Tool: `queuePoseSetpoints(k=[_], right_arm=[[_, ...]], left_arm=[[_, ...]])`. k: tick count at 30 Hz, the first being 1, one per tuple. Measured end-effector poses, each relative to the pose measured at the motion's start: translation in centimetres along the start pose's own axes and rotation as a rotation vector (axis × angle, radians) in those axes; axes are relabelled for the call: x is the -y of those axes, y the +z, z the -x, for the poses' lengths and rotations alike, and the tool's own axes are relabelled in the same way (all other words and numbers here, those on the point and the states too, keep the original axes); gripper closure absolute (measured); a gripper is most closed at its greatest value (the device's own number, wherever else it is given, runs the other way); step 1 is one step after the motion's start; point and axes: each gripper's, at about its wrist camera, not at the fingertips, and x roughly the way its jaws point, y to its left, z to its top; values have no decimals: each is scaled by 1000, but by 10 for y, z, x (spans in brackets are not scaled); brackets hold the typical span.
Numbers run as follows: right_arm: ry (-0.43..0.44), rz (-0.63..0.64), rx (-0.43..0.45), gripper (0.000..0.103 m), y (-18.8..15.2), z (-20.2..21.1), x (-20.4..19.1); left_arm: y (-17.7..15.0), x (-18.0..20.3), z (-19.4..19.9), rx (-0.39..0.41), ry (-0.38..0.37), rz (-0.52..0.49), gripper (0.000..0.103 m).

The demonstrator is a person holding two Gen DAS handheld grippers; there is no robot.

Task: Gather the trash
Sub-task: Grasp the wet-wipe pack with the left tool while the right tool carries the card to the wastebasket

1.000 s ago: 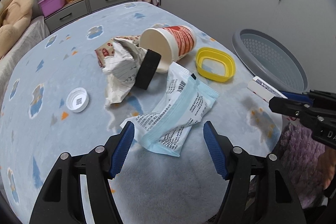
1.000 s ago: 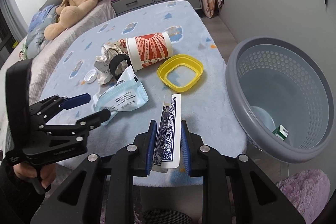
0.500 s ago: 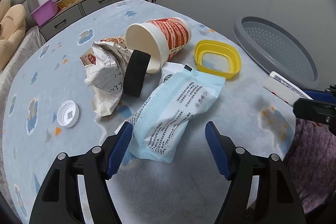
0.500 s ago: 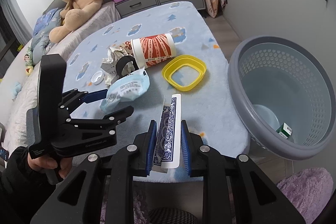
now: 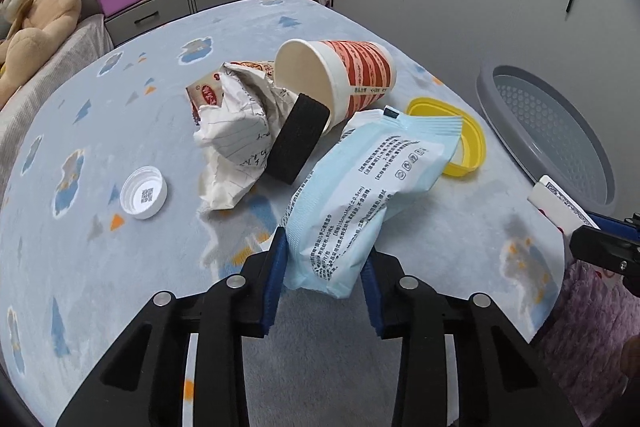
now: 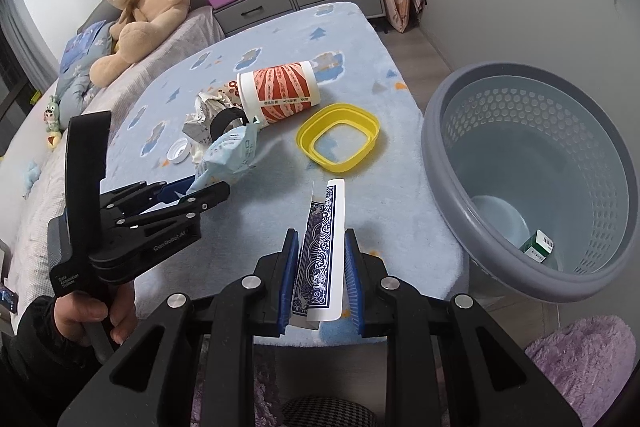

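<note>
- Left wrist view: the left gripper (image 5: 322,277) is closing its jaws onto the near end of the pale-blue wipes packet (image 5: 360,195), which rises toward one o'clock.
- The packet looks soft, light and slippery; I would grip the bulk, not the crimped seam.
- The right gripper (image 6: 320,271) is clamped on the card box (image 6: 322,247), with the grey basket (image 6: 440,131) at two o'clock.

Both grippers are black plastic, open-frame linkage arms with round silver screws at the pivots. Left gripper (image 5: 324,271): blue ribbed pads inside the jaws. Right gripper (image 6: 322,275): same build, same blue pads. In the right wrist view the left unit shows a tall black upright block, small white lettering on its side and a black handle. Left hand (image 6: 90,319) comes out of a black sleeve.
</note>
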Motion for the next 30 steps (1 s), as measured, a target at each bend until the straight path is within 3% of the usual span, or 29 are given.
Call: queuePoseSetpoints(k=[14, 21, 30], right_arm=[[15, -18, 27, 80, 1, 6, 13], [0, -63, 66, 80, 7, 23, 41], [-87, -150, 117, 80, 19, 47, 105]], left_arm=[[-21, 17, 44, 53, -23, 76, 70], [1, 44, 54, 92, -50, 64, 70], [42, 111, 36, 80, -135, 11, 70]])
